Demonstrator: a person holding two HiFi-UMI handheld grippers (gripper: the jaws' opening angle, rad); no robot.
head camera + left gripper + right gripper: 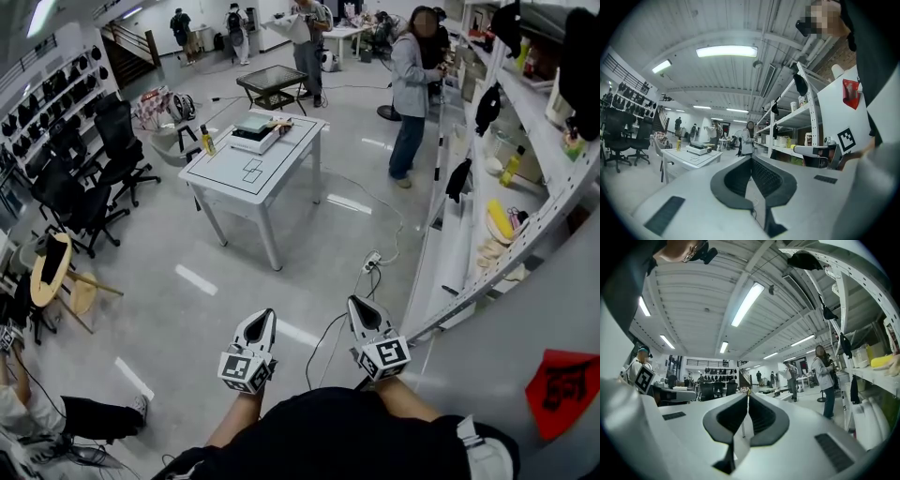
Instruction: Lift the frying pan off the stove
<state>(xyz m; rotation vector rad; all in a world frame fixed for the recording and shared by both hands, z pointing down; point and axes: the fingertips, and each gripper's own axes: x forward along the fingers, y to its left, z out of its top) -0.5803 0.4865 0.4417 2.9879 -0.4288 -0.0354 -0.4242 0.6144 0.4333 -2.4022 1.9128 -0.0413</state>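
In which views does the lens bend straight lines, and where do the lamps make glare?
Head view: the shelf rack curves strongly, and the floor shows pale lamp reflections. Left gripper view: dark rounded corners, and the ceiling lamp is burnt white. Right gripper view: the same round frame, with the ceiling beams bowed.

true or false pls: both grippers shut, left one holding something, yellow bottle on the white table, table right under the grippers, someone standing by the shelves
1. Both grippers' jaws are shut. True: the left gripper and right gripper are both closed.
2. The left gripper holds something. False: nothing is between its jaws.
3. A yellow bottle stands on the white table. True.
4. The white table is directly under the grippers. False: it stands well ahead of them.
5. A person stands beside the shelves. True.
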